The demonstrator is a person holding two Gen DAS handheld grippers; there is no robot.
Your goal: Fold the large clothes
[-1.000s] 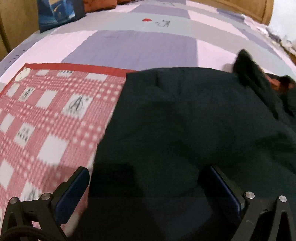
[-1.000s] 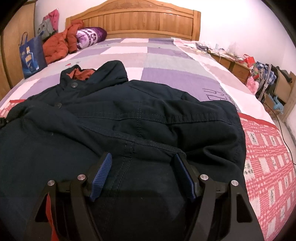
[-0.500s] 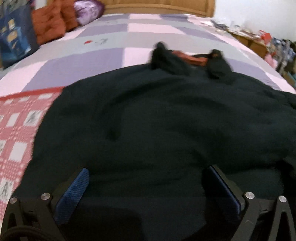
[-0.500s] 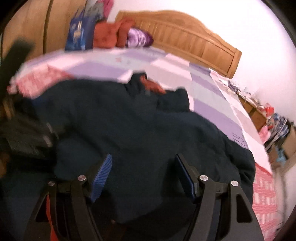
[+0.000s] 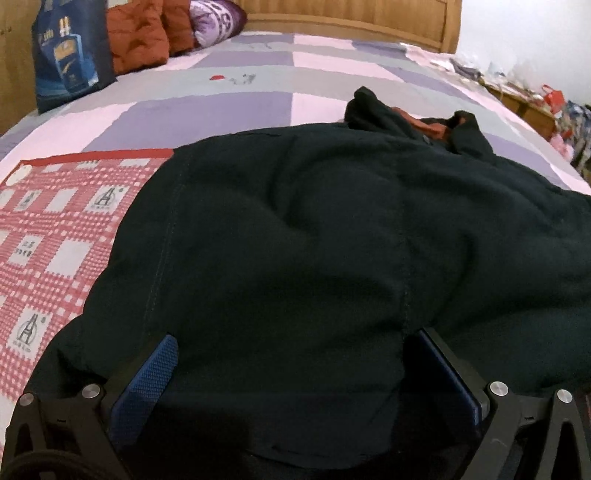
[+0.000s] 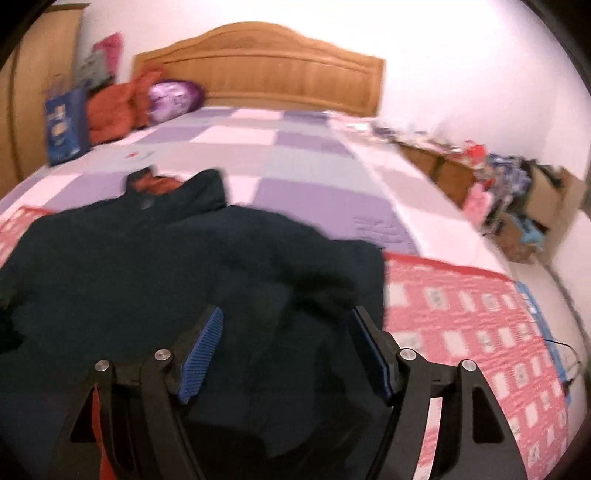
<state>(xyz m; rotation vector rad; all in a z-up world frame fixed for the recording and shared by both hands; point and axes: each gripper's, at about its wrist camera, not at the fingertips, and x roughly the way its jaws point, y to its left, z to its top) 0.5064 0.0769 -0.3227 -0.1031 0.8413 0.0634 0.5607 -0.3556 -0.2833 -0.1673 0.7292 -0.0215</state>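
A large dark navy jacket (image 5: 314, 221) lies spread on the bed, its collar with orange lining (image 5: 417, 122) at the far end. My left gripper (image 5: 295, 350) hovers low over the jacket's near part. Its blue pads (image 5: 147, 373) stand wide apart, open, with fabric bulging up between them. In the blurred right wrist view the jacket (image 6: 147, 266) fills the lower left, collar (image 6: 162, 184) pointing toward the headboard. There my right gripper (image 6: 288, 332) is open above the jacket's right side, and nothing is pinched between its pads (image 6: 203, 343).
A red checked cloth (image 5: 55, 229) lies under the jacket and shows on both sides (image 6: 461, 314). The purple patchwork quilt (image 5: 221, 110) stretches to the wooden headboard (image 6: 258, 74). A blue bag (image 5: 70, 55), an orange garment (image 5: 140, 37) and a purple pillow (image 5: 218, 18) sit far left. Clutter (image 6: 517, 192) lines the right wall.
The left view has swung from the checked cloth toward the jacket's middle. The right view has pulled back and up, with the jacket now lower in it. Both jaws kept their width.
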